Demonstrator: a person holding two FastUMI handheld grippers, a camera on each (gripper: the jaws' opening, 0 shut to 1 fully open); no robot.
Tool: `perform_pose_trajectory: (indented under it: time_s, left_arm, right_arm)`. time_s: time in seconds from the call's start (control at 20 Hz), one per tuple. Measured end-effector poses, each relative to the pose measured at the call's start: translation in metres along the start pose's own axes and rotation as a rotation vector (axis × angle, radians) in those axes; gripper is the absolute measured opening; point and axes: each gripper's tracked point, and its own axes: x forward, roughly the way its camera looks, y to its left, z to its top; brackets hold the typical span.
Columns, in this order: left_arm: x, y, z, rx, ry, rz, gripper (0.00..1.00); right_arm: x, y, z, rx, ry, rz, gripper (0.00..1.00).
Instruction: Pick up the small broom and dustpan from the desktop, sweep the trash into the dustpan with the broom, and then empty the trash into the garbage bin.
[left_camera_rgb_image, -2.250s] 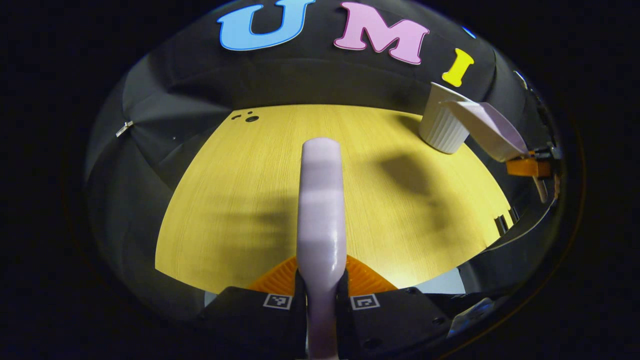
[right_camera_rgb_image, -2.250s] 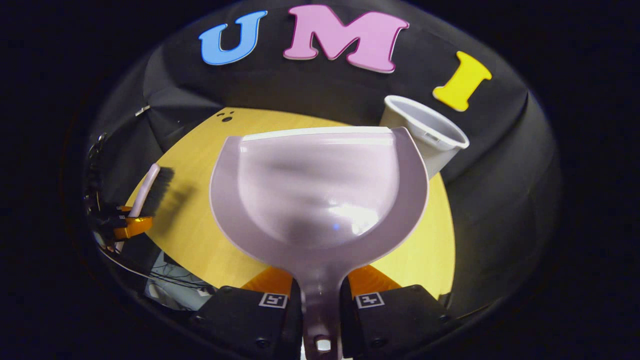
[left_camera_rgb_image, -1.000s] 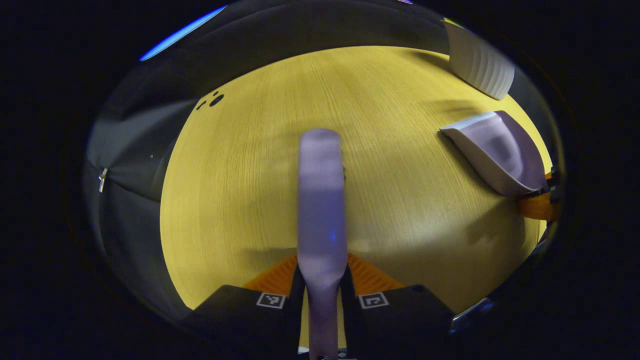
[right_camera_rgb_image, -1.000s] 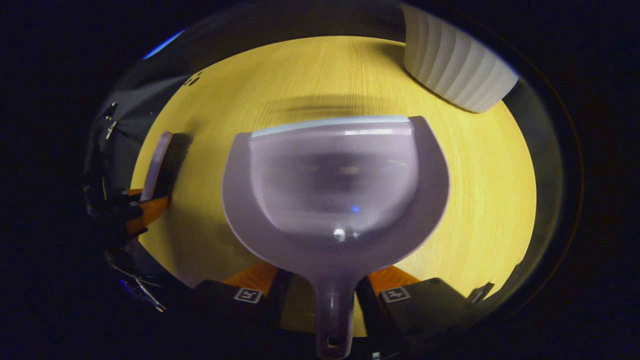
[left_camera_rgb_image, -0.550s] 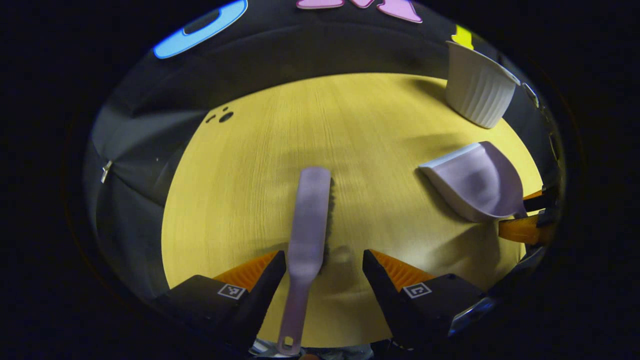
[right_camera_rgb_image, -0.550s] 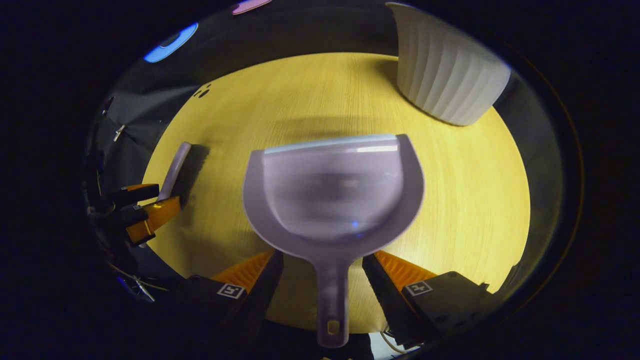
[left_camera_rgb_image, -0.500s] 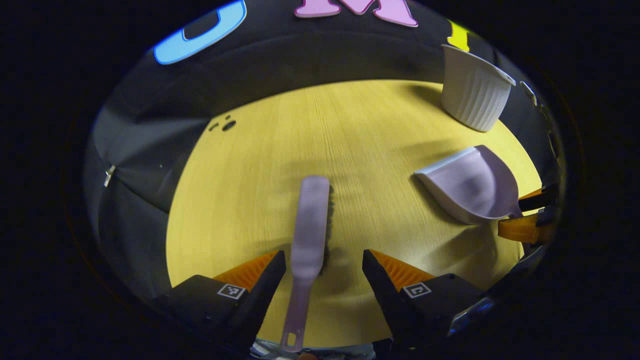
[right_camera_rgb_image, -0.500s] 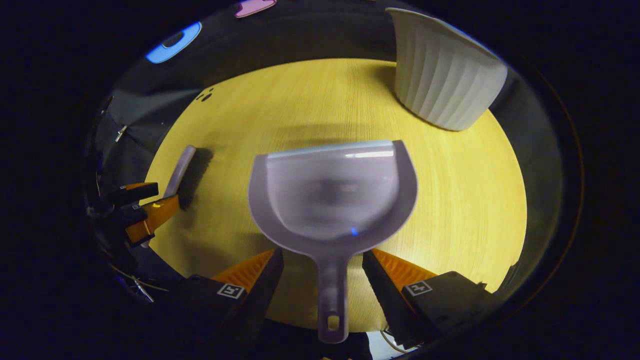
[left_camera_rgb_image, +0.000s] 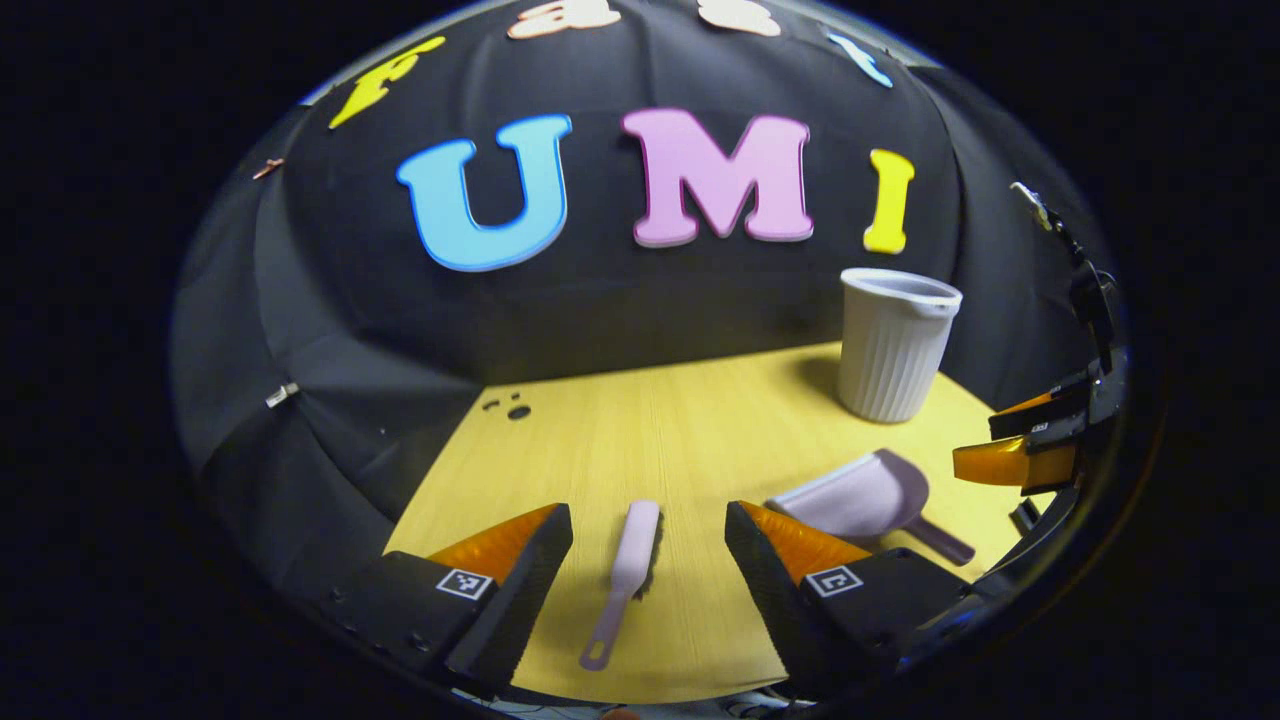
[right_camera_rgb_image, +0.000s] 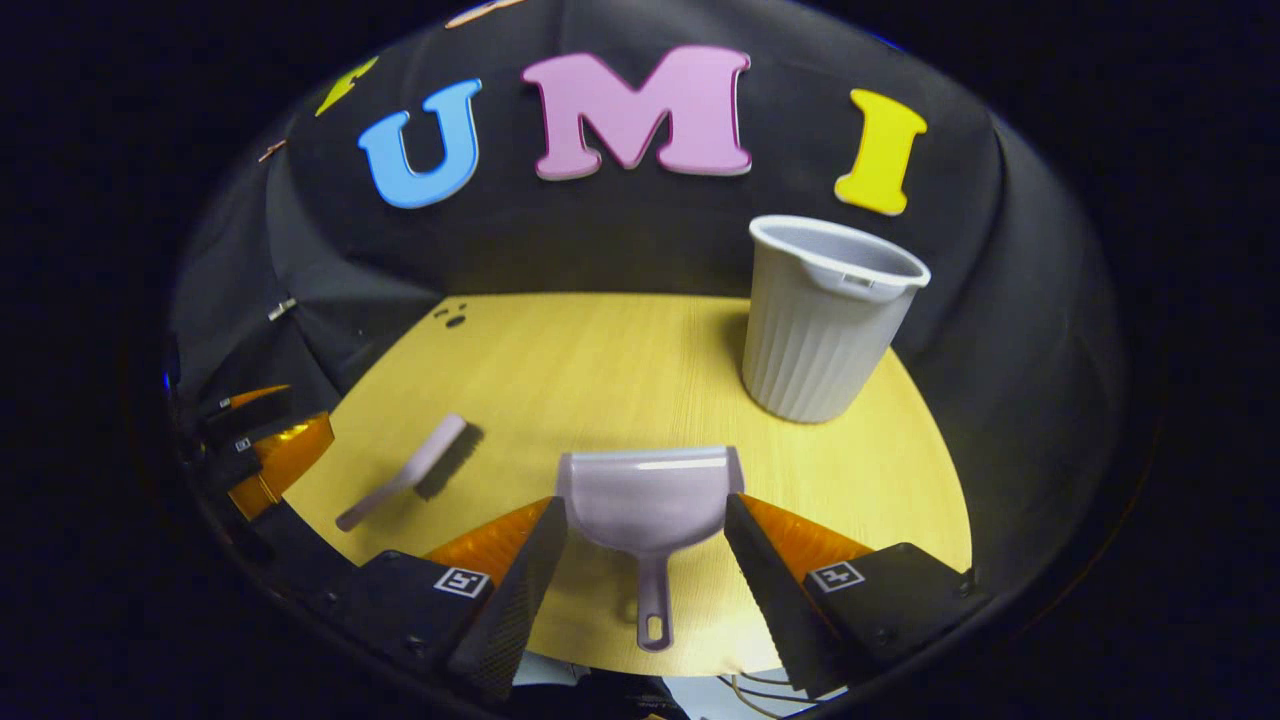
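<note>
left gripper view: one small broom (left_camera_rgb_image: 628, 566) was seen lying flat on the desktop (left_camera_rgb_image: 690, 420), a slim pale lilac plastic piece with a rounded head and a hang-hole at the handle end. its long axis ran away from the camera, handle end near, head far, dark bristles (left_camera_rgb_image: 652, 556) on its right side. the left gripper (left_camera_rgb_image: 648, 560) was spread wide, with the broom seen between its fingers and touched by neither. one dustpan (left_camera_rgb_image: 856, 497), smooth lilac plastic, scoop-shaped, lay to the right of the broom, its short handle pointing right. one garbage bin (left_camera_rgb_image: 893, 343), pale, ribbed and tapered with a rolled rim, stood upright at the far right of the desktop, which was yellow with a fine wood grain. the other gripper (left_camera_rgb_image: 1022, 450) was seen at the right edge.

right gripper view: the dustpan (right_camera_rgb_image: 650, 500) was seen flat on the desktop (right_camera_rgb_image: 600, 360), its straight lip far, its handle near with a hole at the tip. the right gripper (right_camera_rgb_image: 645, 560) was spread, its fingers on either side of the pan; contact could not be told. the broom (right_camera_rgb_image: 412, 478) lay to the left, angled, well apart from the bin (right_camera_rgb_image: 815, 320).
</note>
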Motion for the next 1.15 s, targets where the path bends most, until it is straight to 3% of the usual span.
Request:
perform_pose_trajectory:
  time_s: [0.2, 0.35, 0.5, 0.7, 1.15]
  left_arm:
    - [-0.063, -0.003, 0.015, -0.073, -0.118, 0.012, 0.98]
    - [-0.110, -0.001, 0.001, -0.107, -0.163, 0.024, 0.98]
    - [-0.134, -0.013, -0.016, -0.087, -0.172, 0.053, 0.98]
    - [-0.149, -0.056, -0.047, -0.132, -0.078, -0.036, 0.98]
    - [-0.136, -0.065, -0.069, -0.211, 0.035, -0.002, 0.96]
  right_arm:
    - [-0.061, 0.007, 0.038, -0.046, -0.196, -0.010, 0.99]
    - [-0.107, 0.014, 0.034, -0.069, -0.270, -0.017, 0.99]
    - [-0.130, 0.015, 0.000, -0.088, -0.237, -0.026, 0.98]
    - [-0.137, 0.034, -0.046, -0.049, -0.137, 0.028, 0.98]
    - [-0.134, 0.030, -0.056, -0.070, -0.127, 0.084, 0.98]
